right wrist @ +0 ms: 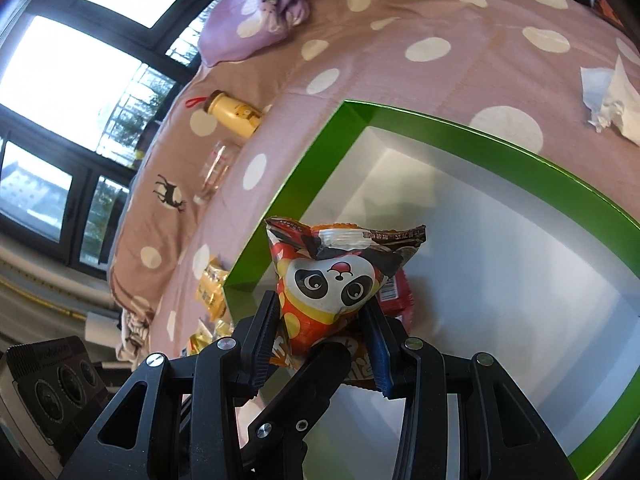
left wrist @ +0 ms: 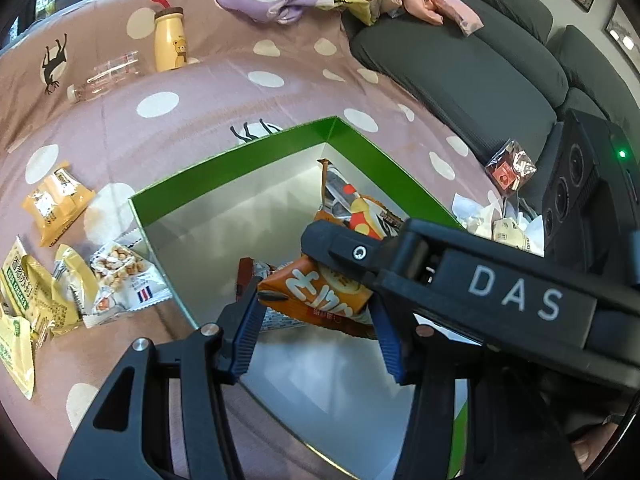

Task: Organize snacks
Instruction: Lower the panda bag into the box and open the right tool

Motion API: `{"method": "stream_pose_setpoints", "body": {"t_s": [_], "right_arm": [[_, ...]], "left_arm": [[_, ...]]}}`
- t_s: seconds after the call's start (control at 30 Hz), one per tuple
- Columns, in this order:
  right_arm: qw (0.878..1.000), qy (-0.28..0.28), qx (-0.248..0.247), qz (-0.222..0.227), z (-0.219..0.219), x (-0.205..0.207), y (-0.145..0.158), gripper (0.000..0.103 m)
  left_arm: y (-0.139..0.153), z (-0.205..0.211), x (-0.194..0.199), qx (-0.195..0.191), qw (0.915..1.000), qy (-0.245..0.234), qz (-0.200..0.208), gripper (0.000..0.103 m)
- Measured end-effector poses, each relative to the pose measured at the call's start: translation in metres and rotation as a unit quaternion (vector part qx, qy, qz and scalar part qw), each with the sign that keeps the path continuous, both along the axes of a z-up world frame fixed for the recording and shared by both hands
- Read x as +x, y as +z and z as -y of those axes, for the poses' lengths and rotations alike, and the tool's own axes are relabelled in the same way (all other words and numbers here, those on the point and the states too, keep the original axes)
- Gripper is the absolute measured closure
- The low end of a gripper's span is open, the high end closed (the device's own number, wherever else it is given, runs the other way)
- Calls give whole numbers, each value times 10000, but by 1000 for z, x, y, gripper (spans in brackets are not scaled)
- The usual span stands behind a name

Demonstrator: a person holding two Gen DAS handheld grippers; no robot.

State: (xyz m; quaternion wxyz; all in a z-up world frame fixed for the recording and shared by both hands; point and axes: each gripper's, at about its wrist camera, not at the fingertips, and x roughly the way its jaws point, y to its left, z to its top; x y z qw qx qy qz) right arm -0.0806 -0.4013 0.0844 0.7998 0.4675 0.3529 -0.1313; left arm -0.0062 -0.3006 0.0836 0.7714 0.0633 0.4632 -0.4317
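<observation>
A green box with a white inside sits on the spotted pink bedspread; it also shows in the right wrist view. My left gripper is shut on an orange snack packet and holds it over the box. My right gripper is shut on a panda-printed snack bag, also over the box. The right gripper crosses the left wrist view with the panda bag beyond it. A red packet lies in the box below.
Loose snack packets lie left of the box. A yellow bear bottle and a clear bottle lie farther back. Crumpled paper and a dark red packet lie right of the box, by the grey sofa.
</observation>
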Motion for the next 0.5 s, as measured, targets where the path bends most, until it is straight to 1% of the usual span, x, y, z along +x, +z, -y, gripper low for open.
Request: {"method": "stream_pose_setpoints", "body": {"t_s": [0.27,0.5], "right_arm": [[9996,-115,148,-194,6,2,-14,58],[9992,-263,139,-266,7,4,-16,58]], "left_arm": [[-12,9,5,224,9996,-39,-184,51],[-10,9,5,319,9994,-76,-85,51]]}}
